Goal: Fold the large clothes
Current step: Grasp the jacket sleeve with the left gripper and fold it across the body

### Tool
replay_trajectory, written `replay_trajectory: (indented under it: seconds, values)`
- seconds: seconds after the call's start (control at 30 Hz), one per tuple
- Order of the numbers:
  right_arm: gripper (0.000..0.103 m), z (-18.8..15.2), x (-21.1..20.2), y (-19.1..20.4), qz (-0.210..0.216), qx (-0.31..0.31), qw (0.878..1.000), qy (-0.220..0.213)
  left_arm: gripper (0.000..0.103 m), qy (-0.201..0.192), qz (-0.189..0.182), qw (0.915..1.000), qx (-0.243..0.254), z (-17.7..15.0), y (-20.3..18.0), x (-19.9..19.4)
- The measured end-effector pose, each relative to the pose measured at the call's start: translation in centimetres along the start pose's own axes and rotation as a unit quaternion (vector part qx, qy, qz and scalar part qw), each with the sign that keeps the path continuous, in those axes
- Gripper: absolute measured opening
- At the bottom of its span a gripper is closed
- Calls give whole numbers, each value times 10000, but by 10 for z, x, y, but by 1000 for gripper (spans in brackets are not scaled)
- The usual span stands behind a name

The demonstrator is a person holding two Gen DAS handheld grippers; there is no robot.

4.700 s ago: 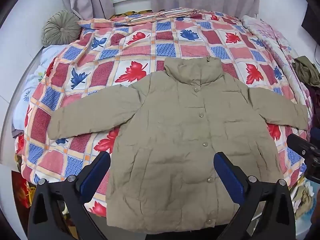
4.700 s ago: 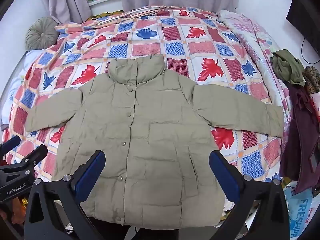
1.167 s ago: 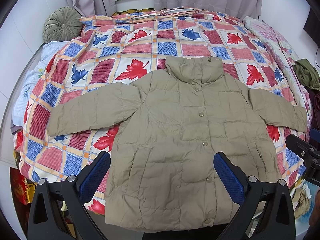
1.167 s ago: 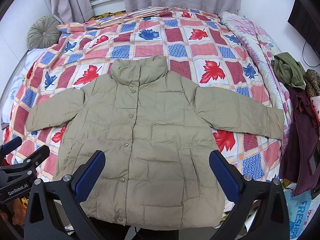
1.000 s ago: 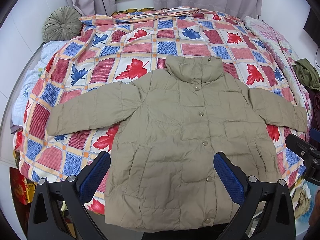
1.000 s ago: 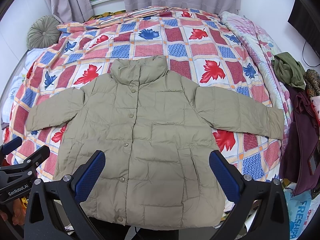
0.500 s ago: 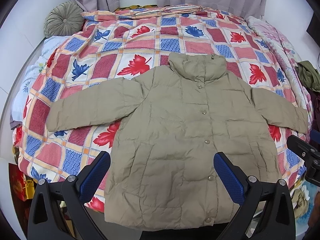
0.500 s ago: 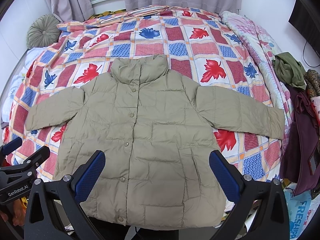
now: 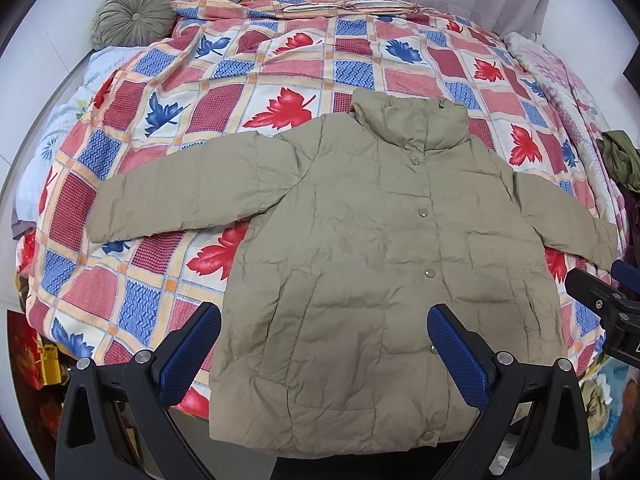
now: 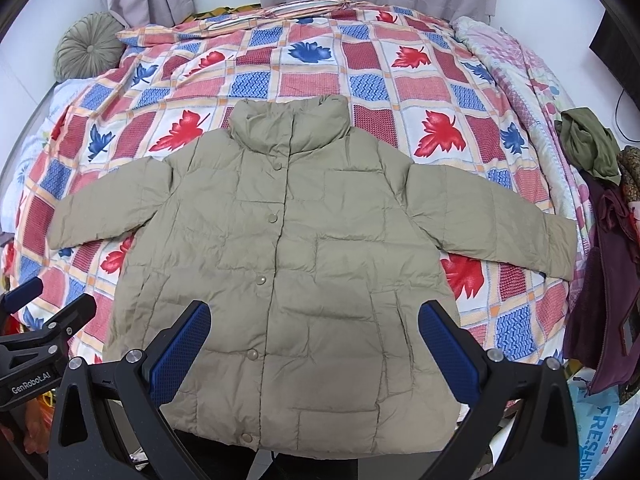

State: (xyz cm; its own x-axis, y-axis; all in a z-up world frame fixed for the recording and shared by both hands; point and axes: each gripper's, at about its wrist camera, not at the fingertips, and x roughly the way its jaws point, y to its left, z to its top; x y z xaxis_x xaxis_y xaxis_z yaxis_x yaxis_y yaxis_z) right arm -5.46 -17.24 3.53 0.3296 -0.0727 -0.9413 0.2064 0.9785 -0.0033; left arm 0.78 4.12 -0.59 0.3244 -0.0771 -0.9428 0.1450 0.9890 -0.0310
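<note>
No fold is made yet: the jacket (image 9: 372,264) lies flat, sleeves spread, on the bed (image 9: 248,76), while the left gripper (image 9: 324,344) and right gripper (image 10: 314,340) hover spread apart, empty.

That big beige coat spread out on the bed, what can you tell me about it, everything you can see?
The jacket is a khaki-beige quilted puffer, seemingly light and slightly crinkled. It lies flat, front up, on the leaf-patterned bedspread, hem toward the cameras, snapped shut with a line of round snaps down the front. Its stand-up collar points toward the far end of the bed, and both sleeves are spread out sideways. Only the bedspread touches it; both grippers hover open above its lower part.
</note>
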Motion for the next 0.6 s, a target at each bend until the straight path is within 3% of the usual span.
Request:
replay_trajectory:
  seconds: [0.33, 0.6]
  values:
    - [103, 2, 36, 34, 336, 128, 9990, 271, 103, 247, -443, 9944, -922, -1, 80, 52]
    - [103, 5, 80, 86, 773, 78, 9961, 409, 103, 108, -768, 9764, -2018, 9, 193, 121]
